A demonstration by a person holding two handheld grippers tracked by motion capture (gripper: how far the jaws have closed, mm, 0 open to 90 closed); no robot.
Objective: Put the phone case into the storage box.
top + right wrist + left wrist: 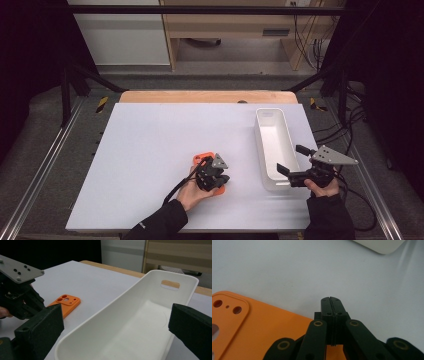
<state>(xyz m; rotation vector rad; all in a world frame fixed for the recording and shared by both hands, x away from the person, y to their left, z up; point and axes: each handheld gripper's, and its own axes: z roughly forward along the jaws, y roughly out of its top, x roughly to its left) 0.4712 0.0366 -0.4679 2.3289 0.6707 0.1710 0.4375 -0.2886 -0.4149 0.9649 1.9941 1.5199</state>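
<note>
Now the left gripper (218, 183) sits closed over the near end of the flat orange plastic phone case (203, 157).

Its jaws meet at the tips, and whether they pinch the case's edge I cannot tell. The case lies mid-table, long axis running away from the person, left of the long white plastic bin (263, 141). The right gripper (290, 160) is open, its jaws straddling the bin's near end, so the left hand is nearer.

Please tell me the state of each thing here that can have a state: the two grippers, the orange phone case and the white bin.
Left gripper: shut, over the case's edge; a grip cannot be told.
Right gripper: open, astride the bin's near end.
Orange phone case: flat on the table.
White bin: upright, empty.
</note>
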